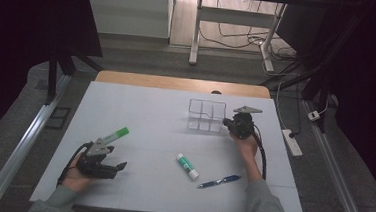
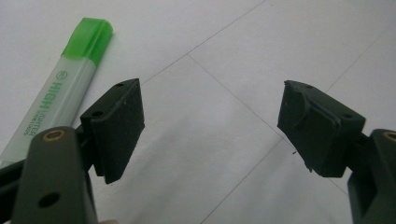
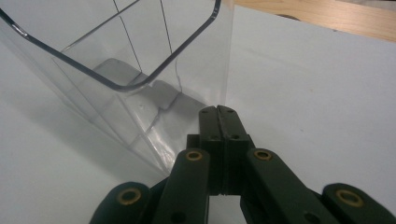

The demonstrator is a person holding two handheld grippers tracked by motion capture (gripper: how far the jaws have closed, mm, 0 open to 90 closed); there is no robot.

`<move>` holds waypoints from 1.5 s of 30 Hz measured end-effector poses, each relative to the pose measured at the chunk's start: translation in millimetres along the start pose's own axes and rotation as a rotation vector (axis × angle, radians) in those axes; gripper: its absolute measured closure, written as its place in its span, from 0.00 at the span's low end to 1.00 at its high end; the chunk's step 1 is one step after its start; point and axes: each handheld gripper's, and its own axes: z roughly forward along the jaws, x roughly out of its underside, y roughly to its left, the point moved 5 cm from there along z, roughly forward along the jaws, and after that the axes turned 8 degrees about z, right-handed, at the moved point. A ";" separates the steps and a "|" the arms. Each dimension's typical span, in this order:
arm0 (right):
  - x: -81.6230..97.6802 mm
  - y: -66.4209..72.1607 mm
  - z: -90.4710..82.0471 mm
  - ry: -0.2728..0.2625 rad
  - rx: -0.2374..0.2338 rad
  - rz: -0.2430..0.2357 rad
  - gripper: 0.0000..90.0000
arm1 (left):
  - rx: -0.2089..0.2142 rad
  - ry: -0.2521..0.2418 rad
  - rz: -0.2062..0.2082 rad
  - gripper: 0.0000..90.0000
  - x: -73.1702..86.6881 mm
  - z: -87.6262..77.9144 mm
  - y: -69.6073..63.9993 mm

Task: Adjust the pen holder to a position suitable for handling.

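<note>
Nearest the table's point(image 1: 140, 107) near edge, toward its left corner: left gripper point(image 1: 117, 167), held in the left hand point(image 1: 73, 177), jaws spread wide with nothing between them, resting low over the white surface. Just beyond the left gripper, touching neither pad: green highlighter point(image 2: 58, 91), lying flat, cap pointing toward the far edge. Toward the far right part: right gripper point(image 3: 217, 112), held in the right hand point(image 1: 246, 144), jaws clenched together on nothing, tips just beside the lower right wall of the clear compartmented organizer point(image 3: 140, 65), contact not determinable. Organizer upright, compartments empty. Near the middle of the near edge: glue stick point(image 1: 187, 166); right of it, blue pen point(image 1: 219, 181), both flat and apart from either gripper.
</note>
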 end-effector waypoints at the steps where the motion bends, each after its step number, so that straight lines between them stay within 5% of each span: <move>1: -0.5 1.6 1.3 -0.004 -0.004 -0.001 0.99 | -0.001 0.000 -0.001 0.25 0.0 -0.1 0.1; 45: -13.9 58.4 38.2 0.025 -0.071 -0.068 0.99 | -0.006 0.013 0.004 0.25 2.4 0.6 1.2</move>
